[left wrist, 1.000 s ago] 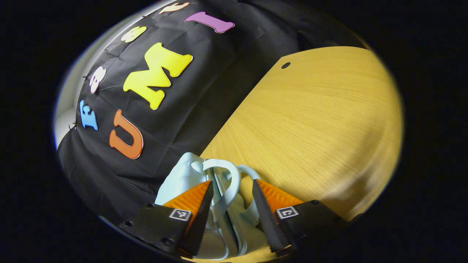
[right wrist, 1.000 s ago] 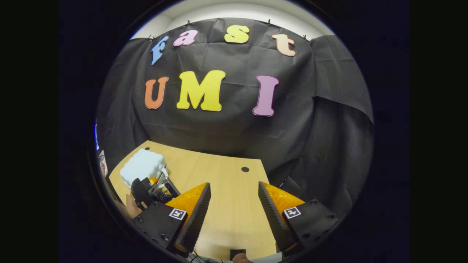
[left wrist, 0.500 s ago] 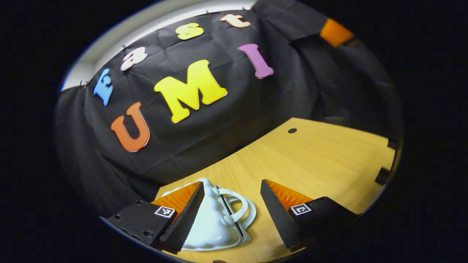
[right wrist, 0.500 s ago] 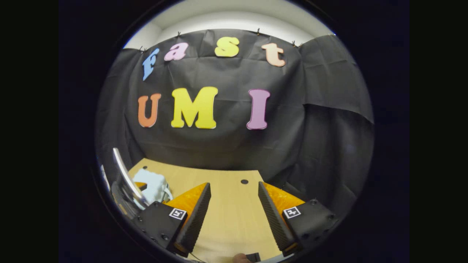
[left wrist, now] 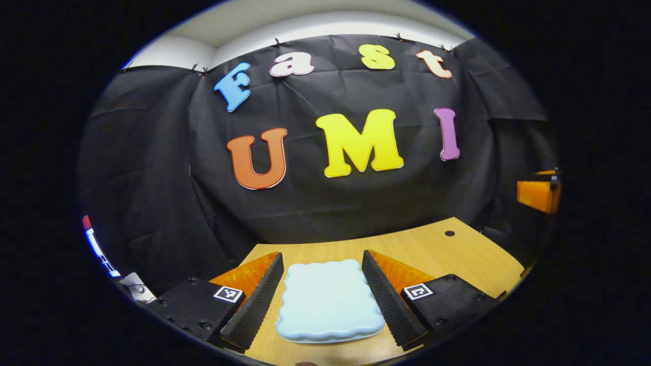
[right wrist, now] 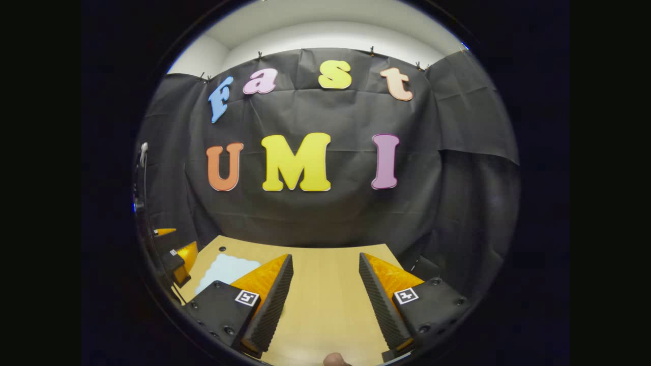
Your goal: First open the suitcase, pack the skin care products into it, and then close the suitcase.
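A small pale blue suitcase with a wavy edge lies flat and closed on the wooden table. In the left gripper view it sits low between the fingers of my left gripper, which stands open just above it, not pressing on it. In the right gripper view the suitcase lies at the far left of the table, and the left gripper hovers beside it. My right gripper is open over bare wood with nothing between its fingers. No skin care products are in sight.
A small dark hole marks the table's far right corner, and another hole lies near the suitcase. Part of the right gripper shows at the right edge of the left gripper view. The black cloth wall stands close behind the table.
The suitcase, upright with its handle between my left fingers a second ago, now lies flat. My left gripper has swung to face the wall. The right gripper has tilted up a little.
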Action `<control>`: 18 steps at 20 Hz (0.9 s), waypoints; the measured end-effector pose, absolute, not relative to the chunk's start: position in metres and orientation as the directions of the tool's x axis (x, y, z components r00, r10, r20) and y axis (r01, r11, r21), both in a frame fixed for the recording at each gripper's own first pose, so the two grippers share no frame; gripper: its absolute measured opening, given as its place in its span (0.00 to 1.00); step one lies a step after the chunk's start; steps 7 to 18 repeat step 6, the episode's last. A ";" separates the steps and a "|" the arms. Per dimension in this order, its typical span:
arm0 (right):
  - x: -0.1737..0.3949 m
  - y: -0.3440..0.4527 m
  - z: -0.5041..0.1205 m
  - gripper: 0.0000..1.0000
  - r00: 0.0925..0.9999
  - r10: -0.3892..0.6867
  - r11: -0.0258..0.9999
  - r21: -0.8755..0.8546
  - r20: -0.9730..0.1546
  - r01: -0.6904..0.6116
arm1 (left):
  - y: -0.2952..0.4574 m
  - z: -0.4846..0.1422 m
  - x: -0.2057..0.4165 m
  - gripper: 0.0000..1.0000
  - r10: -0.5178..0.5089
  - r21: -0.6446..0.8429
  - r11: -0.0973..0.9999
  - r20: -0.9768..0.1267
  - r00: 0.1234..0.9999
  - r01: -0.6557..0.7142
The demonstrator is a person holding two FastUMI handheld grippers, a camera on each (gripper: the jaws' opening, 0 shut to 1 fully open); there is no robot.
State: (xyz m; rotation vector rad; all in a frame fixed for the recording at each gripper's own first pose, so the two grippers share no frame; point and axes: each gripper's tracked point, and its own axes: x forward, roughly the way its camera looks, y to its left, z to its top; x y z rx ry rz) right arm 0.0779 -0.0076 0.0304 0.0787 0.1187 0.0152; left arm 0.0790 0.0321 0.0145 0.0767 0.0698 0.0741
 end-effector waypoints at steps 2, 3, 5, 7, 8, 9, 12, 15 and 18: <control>0.079 0.008 0.031 0.78 0.992 0.048 0.996 0.074 -0.118 -0.039 | 0.049 0.027 0.083 0.99 0.089 0.073 0.994 -0.031 0.996 -0.086; 0.080 0.012 0.031 0.77 0.991 0.052 0.996 0.073 -0.120 -0.044 | 0.058 0.030 0.084 0.99 0.105 0.076 0.992 -0.025 0.994 -0.103; 0.083 0.015 0.033 0.78 0.991 0.055 0.997 0.061 -0.121 -0.048 | 0.067 0.037 0.088 0.99 0.122 0.054 0.991 -0.012 0.992 -0.121; 0.084 0.016 0.035 0.78 0.992 0.053 0.997 0.057 -0.118 -0.047 | 0.069 0.039 0.090 0.99 0.122 0.033 0.992 -0.009 0.993 -0.121; 0.084 0.016 0.035 0.78 0.992 0.053 0.997 0.057 -0.118 -0.047 | 0.069 0.039 0.090 0.99 0.122 0.033 0.992 -0.009 0.993 -0.121; 0.084 0.016 0.035 0.78 0.992 0.053 0.997 0.057 -0.118 -0.047 | 0.069 0.039 0.090 0.99 0.122 0.033 0.992 -0.009 0.993 -0.121; 0.084 0.016 0.035 0.78 0.992 0.053 0.997 0.057 -0.118 -0.047 | 0.069 0.039 0.090 0.99 0.122 0.033 0.992 -0.009 0.993 -0.121; 0.084 0.016 0.035 0.78 0.992 0.053 0.997 0.057 -0.118 -0.047 | 0.069 0.039 0.090 0.99 0.122 0.033 0.992 -0.009 0.993 -0.121; 0.084 0.016 0.035 0.78 0.992 0.053 0.997 0.057 -0.118 -0.047 | 0.069 0.039 0.090 0.99 0.122 0.033 0.992 -0.009 0.993 -0.121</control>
